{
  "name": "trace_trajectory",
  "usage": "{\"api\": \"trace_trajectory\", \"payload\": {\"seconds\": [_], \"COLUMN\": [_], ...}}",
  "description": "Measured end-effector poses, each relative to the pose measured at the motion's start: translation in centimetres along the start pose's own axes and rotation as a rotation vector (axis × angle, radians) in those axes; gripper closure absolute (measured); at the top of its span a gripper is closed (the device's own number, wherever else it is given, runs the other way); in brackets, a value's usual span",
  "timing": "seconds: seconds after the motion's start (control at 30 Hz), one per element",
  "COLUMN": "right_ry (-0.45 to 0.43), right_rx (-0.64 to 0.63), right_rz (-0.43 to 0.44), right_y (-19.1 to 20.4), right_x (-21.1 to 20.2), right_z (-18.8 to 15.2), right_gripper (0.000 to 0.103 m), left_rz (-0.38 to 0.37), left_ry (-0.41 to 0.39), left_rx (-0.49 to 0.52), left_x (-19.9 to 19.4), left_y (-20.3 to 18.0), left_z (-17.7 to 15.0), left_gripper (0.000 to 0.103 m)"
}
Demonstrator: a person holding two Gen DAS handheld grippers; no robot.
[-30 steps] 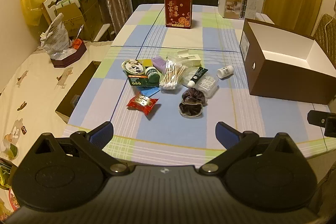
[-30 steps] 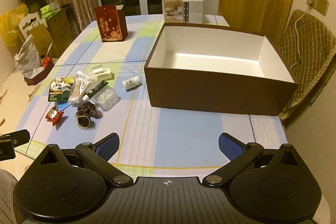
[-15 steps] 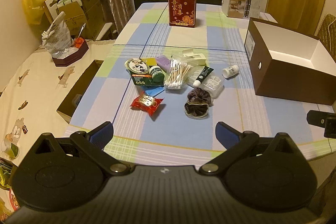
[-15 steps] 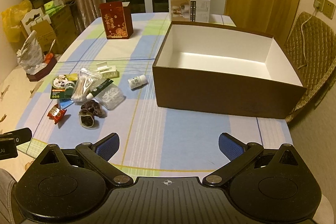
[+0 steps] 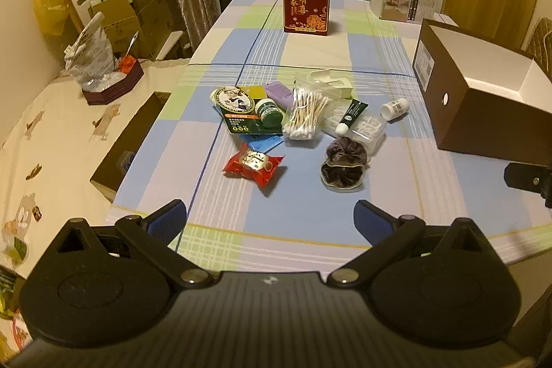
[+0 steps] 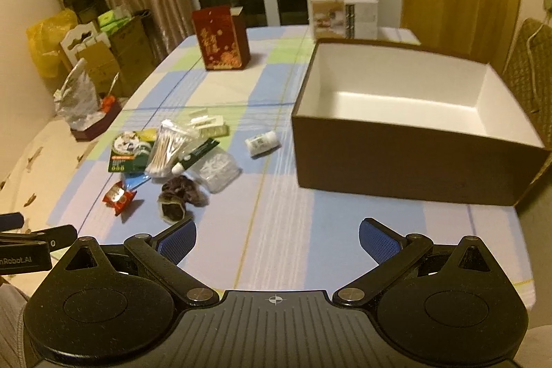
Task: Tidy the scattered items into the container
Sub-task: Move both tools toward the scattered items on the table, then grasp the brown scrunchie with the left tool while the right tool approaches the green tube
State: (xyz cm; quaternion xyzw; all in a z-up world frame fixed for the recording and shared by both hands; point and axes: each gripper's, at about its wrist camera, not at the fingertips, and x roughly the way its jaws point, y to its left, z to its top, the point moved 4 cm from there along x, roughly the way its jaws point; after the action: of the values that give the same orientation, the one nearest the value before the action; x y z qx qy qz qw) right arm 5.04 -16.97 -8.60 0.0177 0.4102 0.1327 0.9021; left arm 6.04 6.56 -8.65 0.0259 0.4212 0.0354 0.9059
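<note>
Both cameras have crept closer to the tabletop (image 5: 396, 195). From the left, the left hand-held gripper (image 5: 270, 217) hangs spread wide and empty before the red snack packet (image 5: 254, 168) and scrunchie (image 5: 343, 162). From the right, the right hand-held gripper (image 6: 277, 237) gapes empty too; the brown box (image 6: 407, 157) holds nothing, so everything remains unpacked.

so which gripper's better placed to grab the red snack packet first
Left, probably. The open left gripper faces the red foil snack packet almost straight ahead near the table edge. The open right gripper sits further right, toward the brown cardboard box, with the packet off to its left.
</note>
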Motion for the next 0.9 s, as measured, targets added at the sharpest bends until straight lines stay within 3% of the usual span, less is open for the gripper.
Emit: {"api": "trace_trajectory", "payload": {"seconds": [0.23,0.5,0.9], "right_ry": [0.031,-0.004,0.060], "right_rx": [-0.039,-0.072,-0.004], "right_rz": [0.014,0.050,0.033], "right_y": [0.3,1.0,-1.0], "right_x": [3.1,5.6,8.7], "right_z": [-0.1,1.2,1.5], "right_gripper": [0.000,0.000,0.000], "left_rz": [-0.017,-0.085,-0.196], "left_ry": [0.012,0.021,0.026], "left_rx": [0.043,0.110,0.216], "left_x": [2.7,5.7,9.3], "left_y": [0.5,0.0,-2.9], "left_z": [0.6,2.6,5.4], "left_gripper": [0.005,0.015,0.030]}}
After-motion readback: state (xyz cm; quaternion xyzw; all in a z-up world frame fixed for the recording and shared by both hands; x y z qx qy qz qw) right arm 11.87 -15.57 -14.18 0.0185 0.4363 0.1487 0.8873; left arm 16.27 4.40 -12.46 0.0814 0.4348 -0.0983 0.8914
